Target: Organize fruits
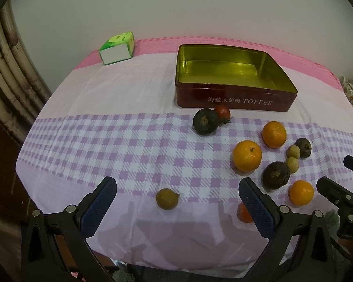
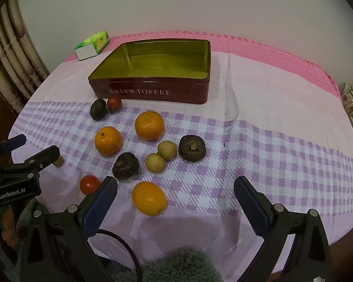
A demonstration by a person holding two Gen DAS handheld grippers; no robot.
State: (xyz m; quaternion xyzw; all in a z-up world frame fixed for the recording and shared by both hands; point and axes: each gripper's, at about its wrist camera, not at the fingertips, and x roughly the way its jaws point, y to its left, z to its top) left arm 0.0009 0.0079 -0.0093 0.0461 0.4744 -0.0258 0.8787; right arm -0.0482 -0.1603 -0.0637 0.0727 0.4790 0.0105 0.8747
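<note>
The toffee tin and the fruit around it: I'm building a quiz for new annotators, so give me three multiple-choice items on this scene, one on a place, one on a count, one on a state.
1. Where does the green carton stand?
A. inside the tin
B. at the far left of the table, beyond the tin
C. among the oranges

2. How many oranges lie on the cloth?
A. one
B. three
C. five

3. What is the state of the toffee tin?
A. open and empty
B. lidded
C. full of fruit

Answers:
1 B: the carton sits near the wall, left of and apart from the tin.
2 B: the right wrist view shows three, all in front of the tin.
3 A: its gold floor is bare and no lid is on it; both the left hand-held gripper and the right hand-held gripper are open and hold nothing.
</note>
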